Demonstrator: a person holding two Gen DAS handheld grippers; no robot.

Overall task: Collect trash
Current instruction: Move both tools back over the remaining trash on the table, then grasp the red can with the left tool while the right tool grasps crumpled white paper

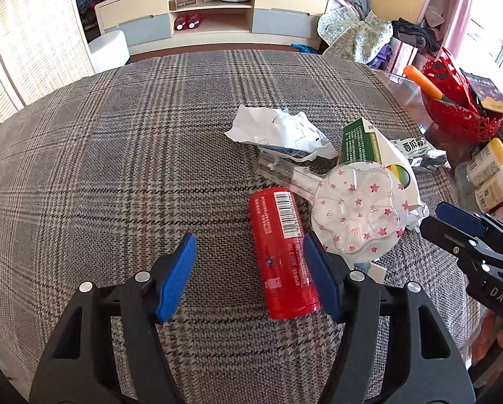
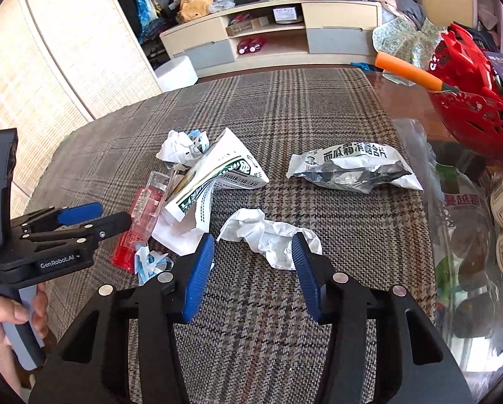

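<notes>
While the left tongs (image 1: pixel 249 277) stand spread around the red tube (image 1: pixel 282 252) lying on the plaid bench (image 1: pixel 116 168), one pad just beside it, none pressing, the right tongs (image 2: pixel 253 272) gape partly over crumpled white paper (image 2: pixel 268 235), their right pad at its edge.

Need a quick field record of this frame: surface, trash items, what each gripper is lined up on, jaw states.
surface: plaid cloth
left gripper: open, straddling the red tube; the far pad looks close to it, grip not clear
right gripper: open, crumpled white paper at its fingertips, not gripped
other trash: star-print plastic tray, green-and-white carton, silver foil packet, second paper wad
nearby, not trash: red basket with an orange-handled tool
</notes>
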